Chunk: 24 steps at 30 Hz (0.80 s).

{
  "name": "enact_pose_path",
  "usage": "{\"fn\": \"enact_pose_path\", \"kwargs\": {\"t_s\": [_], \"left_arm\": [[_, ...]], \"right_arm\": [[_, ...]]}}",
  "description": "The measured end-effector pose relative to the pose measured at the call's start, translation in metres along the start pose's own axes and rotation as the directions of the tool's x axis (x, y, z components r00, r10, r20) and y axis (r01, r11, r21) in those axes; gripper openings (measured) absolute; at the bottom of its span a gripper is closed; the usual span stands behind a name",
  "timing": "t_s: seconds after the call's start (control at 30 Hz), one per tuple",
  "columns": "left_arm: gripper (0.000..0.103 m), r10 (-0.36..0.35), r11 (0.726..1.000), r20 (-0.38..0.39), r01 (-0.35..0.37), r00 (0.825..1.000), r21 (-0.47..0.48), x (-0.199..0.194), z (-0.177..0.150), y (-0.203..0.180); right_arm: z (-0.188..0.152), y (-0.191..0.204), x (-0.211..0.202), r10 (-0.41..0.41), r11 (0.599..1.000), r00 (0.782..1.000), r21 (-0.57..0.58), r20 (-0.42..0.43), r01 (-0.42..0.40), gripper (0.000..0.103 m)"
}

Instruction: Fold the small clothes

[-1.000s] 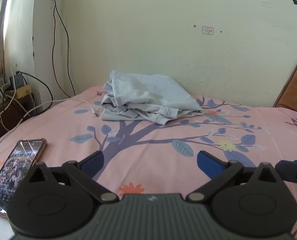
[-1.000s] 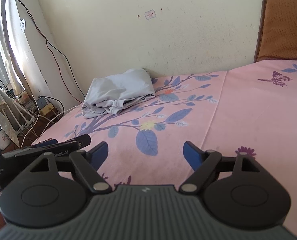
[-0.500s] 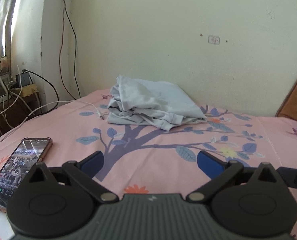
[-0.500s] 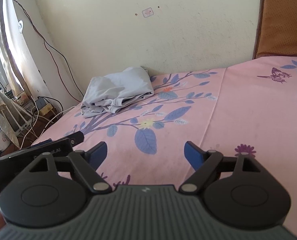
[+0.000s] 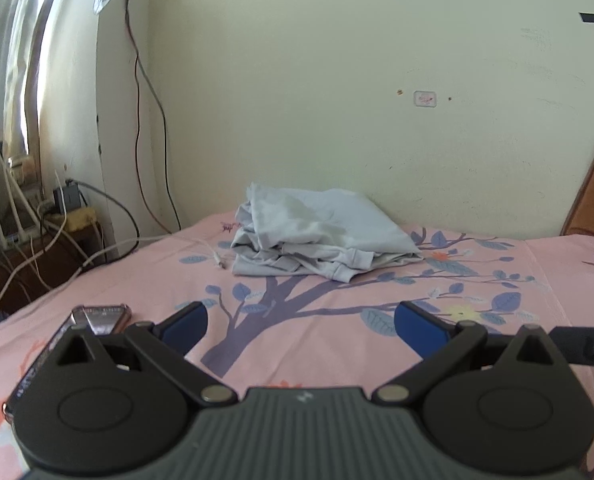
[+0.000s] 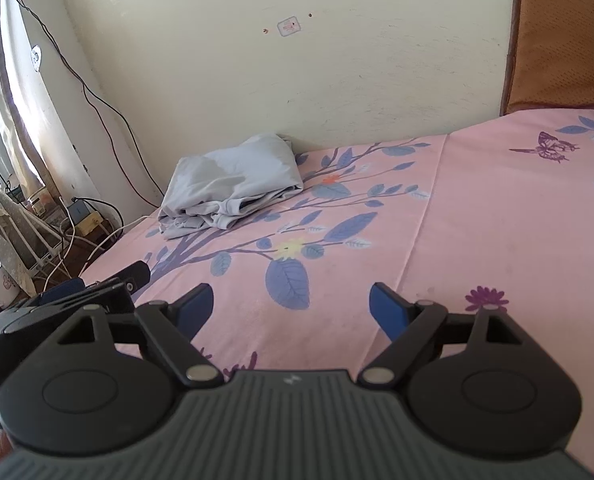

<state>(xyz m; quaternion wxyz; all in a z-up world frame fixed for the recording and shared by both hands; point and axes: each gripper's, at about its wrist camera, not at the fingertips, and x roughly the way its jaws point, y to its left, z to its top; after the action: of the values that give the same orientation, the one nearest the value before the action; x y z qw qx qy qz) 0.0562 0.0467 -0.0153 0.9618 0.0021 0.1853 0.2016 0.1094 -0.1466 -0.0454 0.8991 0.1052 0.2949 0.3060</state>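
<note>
A pale blue-grey garment (image 5: pixel 321 236) lies in a loose crumpled heap on the pink floral bedsheet (image 5: pixel 337 320), at the far side by the wall; it also shows in the right wrist view (image 6: pixel 233 184). My left gripper (image 5: pixel 300 322) is open and empty, low over the sheet, well short of the garment. My right gripper (image 6: pixel 291 306) is open and empty, also short of the garment and to its right. The left gripper's body (image 6: pixel 77 296) shows at the left of the right wrist view.
A phone (image 5: pixel 97 316) lies on the sheet by my left gripper's left finger. Cables and a power strip (image 5: pixel 49 216) hang at the bed's left edge. A white charger cable (image 5: pixel 201 246) reaches the garment. A brown headboard (image 6: pixel 565 40) stands at the right.
Both grippers have tilted up and shifted slightly, so the garment sits lower in the frames and the phone is more hidden behind the left gripper. Both stay open and empty.
</note>
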Motion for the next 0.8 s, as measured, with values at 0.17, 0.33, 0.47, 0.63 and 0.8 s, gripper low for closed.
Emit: {"fn": "enact_pose_path", "kwargs": {"t_s": [0.17,0.33,0.47,0.63,0.8], "left_arm": [[0.103,0.028,0.999,0.027,-0.029,0.999,0.031,-0.005,-0.001,-0.005],[0.103,0.045,0.997,0.008,-0.046,0.999,0.060,-0.004,-0.001,-0.010],[0.103,0.040,0.998,0.024,-0.041,0.999,0.050,-0.007,-0.002,-0.008],[0.103,0.004,0.999,0.028,-0.006,1.000,0.040,-0.008,-0.002,-0.005],[0.103,-0.018,0.998,0.032,0.016,0.999,0.059,-0.010,-0.002,-0.007]], "right_arm": [[0.000,0.000,0.000,0.000,1.000,1.000,0.001,0.000,0.000,0.088],[0.000,0.001,-0.001,-0.006,1.000,1.000,-0.005,0.000,0.006,0.088],[-0.002,0.001,-0.007,-0.021,1.000,1.000,-0.014,0.005,0.021,0.088],[-0.006,-0.002,-0.018,-0.025,1.000,0.999,-0.002,0.022,0.025,0.088],[-0.007,-0.004,-0.021,-0.026,1.000,0.999,0.016,0.029,0.025,0.088]]}}
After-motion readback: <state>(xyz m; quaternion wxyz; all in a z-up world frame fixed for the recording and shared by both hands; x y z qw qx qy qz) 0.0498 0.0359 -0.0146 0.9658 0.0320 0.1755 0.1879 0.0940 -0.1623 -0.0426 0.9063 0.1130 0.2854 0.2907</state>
